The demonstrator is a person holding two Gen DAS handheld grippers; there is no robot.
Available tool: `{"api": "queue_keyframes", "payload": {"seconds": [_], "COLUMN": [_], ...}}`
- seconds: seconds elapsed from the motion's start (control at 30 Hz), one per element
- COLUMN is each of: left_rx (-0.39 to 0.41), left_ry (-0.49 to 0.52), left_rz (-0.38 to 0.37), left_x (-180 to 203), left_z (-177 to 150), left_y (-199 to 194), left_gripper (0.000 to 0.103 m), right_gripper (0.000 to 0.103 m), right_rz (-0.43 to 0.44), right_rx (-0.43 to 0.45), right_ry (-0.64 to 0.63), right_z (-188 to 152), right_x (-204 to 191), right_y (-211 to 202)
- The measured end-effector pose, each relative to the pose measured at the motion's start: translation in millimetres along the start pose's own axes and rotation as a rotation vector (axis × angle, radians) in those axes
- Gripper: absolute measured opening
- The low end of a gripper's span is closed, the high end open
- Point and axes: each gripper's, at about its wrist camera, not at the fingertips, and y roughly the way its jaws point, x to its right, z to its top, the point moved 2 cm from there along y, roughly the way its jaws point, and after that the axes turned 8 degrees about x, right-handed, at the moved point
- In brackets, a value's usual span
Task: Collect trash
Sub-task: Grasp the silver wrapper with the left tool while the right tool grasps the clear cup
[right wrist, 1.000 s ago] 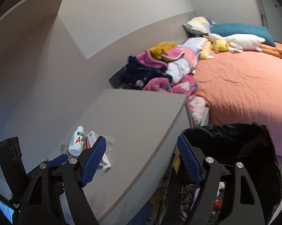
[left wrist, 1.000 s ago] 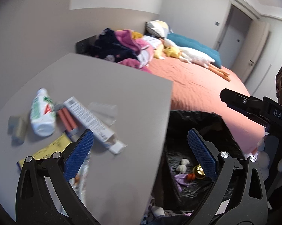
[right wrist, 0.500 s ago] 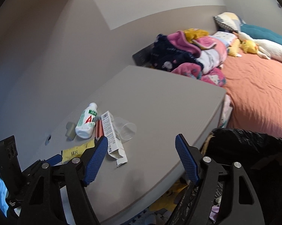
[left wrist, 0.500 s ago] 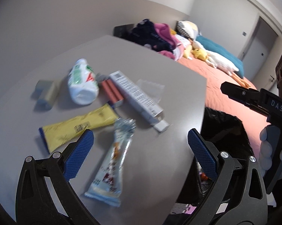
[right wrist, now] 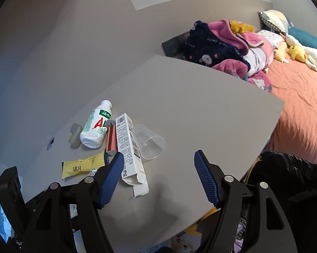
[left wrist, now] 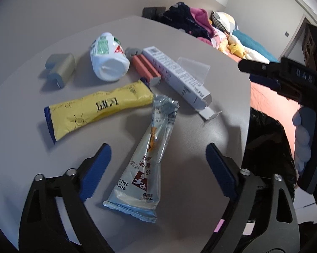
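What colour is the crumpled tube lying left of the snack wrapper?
Yellow with a dark blue crimped end; clearest in the left wrist view.

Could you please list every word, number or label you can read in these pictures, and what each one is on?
"DAS": right hand-held gripper.
"A": white bottle.
"202", "28C1": date code, cut off, on the pale blue wrapper.
Chinese characters on the yellow packet and fine print with barcode on the long box: too small to read.

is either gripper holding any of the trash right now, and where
Nothing is held. The left gripper is open over the silver wrapper; the right gripper is open and empty.
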Motion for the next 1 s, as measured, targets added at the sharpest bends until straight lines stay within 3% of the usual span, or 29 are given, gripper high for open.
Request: {"api": "queue_keyframes", "payload": {"seconds": [0.37,0.6,0.8,0.93,1.0], "left_rx": [-0.01,0.001,-0.004,-0.014,-0.014], "left_ry": [-0.013,-0.013,-0.031,-0.039,-0.036], "left_rz": [-0.003,0.03,0.02,0.011,0.009], "left_x": [-12.8,-21.7,-23.5,-24.0,-23.8], "left_z": [5.0,11.7,16.6,18.8,18.8], "left_y": [16.9,21.1,24.4,26.0,25.9], "left_gripper": [0.057,0.031,0.026,0.026,0.026], "right_gripper": [0.071,0.071,0.07,0.041,0.041], "right_rz": [0.002,-0.008,-0.003,0.038,0.045], "right_rx": [-0.043,-0.095,-0.13,-0.154,-0.152], "right_ry": [-0.06,-0.09,-0.136,-0.15,-0.119], "right_z": [10.4,10.4,12.4,12.0,12.0], "right_x": [-12.2,-13.3,-17.4,-21.1,-19.3], "right_y": [42.5,75.5,97.9,105.7,106.0]}}
